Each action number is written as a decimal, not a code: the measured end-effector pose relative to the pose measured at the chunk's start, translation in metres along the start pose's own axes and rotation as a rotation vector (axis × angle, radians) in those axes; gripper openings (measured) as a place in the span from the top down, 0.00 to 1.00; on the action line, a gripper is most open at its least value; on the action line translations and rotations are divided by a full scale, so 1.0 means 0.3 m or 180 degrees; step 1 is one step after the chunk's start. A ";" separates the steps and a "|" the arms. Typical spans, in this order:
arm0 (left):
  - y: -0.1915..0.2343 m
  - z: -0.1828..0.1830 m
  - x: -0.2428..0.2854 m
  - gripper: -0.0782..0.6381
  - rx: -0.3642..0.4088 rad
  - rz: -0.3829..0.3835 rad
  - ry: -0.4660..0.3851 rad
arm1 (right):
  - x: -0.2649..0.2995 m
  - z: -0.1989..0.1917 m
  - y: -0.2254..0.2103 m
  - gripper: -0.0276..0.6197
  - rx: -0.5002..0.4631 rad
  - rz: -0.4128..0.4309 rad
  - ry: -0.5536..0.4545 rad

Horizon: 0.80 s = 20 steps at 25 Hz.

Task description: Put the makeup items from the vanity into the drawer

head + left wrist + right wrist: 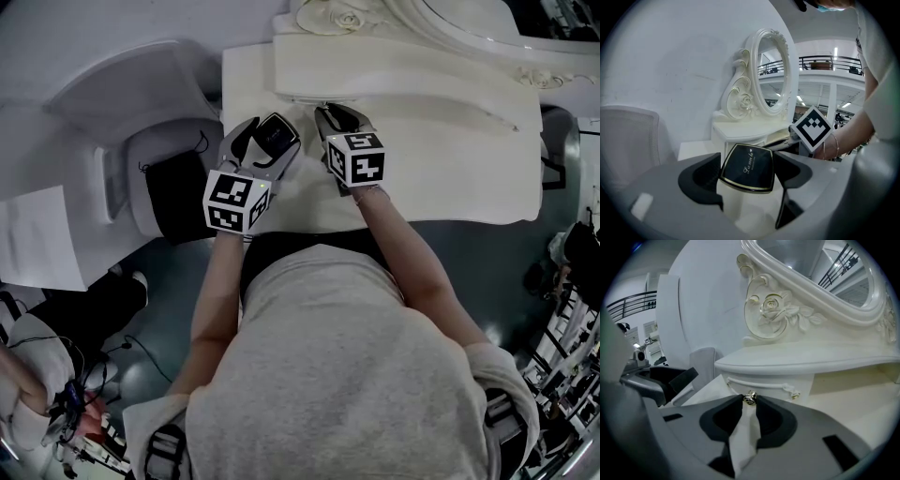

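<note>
Black, glossy, rounded-square compact, gold-rimmed, script on lid: pinched in my left gripper, held in front of the cream carved vanity. My right gripper is clamped on the small metallic drawer knob.

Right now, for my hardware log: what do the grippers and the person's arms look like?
Both left gripper and right gripper: grey shells, black pads, a black-and-white marker cube each. Grey short-sleeved top; thin bracelet on the right wrist.

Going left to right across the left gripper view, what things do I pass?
chair → compact → marker cube → forearm
</note>
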<state>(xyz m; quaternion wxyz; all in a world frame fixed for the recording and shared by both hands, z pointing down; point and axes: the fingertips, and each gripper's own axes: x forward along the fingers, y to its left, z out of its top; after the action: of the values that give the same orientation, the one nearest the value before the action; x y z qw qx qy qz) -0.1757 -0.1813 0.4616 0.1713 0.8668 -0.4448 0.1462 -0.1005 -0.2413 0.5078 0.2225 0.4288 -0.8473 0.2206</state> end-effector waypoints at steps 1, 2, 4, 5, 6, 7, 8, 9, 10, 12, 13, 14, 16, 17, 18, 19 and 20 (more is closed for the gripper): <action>-0.001 0.003 -0.003 0.39 -0.0008 0.0002 -0.0011 | -0.007 -0.006 0.005 0.81 0.0009 0.0016 -0.0003; -0.002 0.004 -0.006 0.39 -0.0017 0.0001 -0.0018 | -0.014 -0.013 0.009 0.81 0.0021 0.0034 -0.0008; -0.006 0.004 -0.009 0.39 -0.0030 -0.0002 -0.0016 | -0.025 -0.023 0.013 0.81 0.0046 0.0074 -0.0020; -0.008 0.003 -0.009 0.39 -0.0029 0.0000 -0.0008 | -0.031 -0.027 0.014 0.81 0.0046 0.0087 -0.0021; -0.009 0.001 -0.010 0.39 -0.0027 0.0004 0.0002 | -0.037 -0.032 0.015 0.81 0.0038 0.0095 -0.0017; -0.009 0.000 -0.011 0.39 -0.0028 0.0008 0.0010 | -0.043 -0.037 0.017 0.81 0.0029 0.0101 -0.0011; -0.009 0.000 -0.012 0.39 -0.0031 0.0012 0.0014 | -0.049 -0.043 0.019 0.81 0.0024 0.0105 -0.0006; -0.010 0.000 -0.013 0.39 -0.0031 0.0015 0.0016 | -0.054 -0.049 0.020 0.80 0.0026 0.0106 -0.0006; -0.012 0.001 -0.014 0.39 -0.0026 0.0016 0.0018 | -0.057 -0.053 0.020 0.81 0.0036 0.0104 -0.0011; -0.017 0.006 -0.014 0.39 -0.0004 0.0013 0.0022 | -0.061 -0.052 0.019 0.81 0.0063 0.0094 -0.0021; -0.019 0.011 -0.014 0.39 0.0006 0.0012 0.0019 | -0.064 -0.050 0.020 0.81 0.0069 0.0094 -0.0023; -0.020 0.015 -0.014 0.39 0.0015 0.0011 0.0013 | -0.067 -0.052 0.025 0.80 0.0068 0.0103 -0.0019; -0.018 0.024 -0.015 0.39 0.0029 0.0010 0.0005 | -0.075 -0.064 0.042 0.81 0.0063 0.0142 -0.0007; -0.017 0.026 -0.013 0.39 0.0034 0.0009 0.0009 | -0.080 -0.071 0.048 0.81 0.0068 0.0158 -0.0011; -0.017 0.028 -0.010 0.39 0.0039 0.0006 0.0016 | -0.085 -0.078 0.052 0.81 0.0073 0.0166 -0.0017; -0.017 0.030 -0.007 0.39 0.0045 0.0001 0.0022 | -0.091 -0.084 0.053 0.81 0.0074 0.0169 -0.0019; -0.018 0.033 -0.006 0.39 0.0055 -0.0005 0.0023 | -0.096 -0.088 0.053 0.81 0.0074 0.0171 -0.0017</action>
<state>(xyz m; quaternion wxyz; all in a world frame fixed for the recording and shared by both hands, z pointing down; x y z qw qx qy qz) -0.1713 -0.1813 0.4510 0.1656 0.8681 -0.4422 0.1530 -0.0933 -0.1997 0.5098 0.2092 0.4091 -0.8565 0.2352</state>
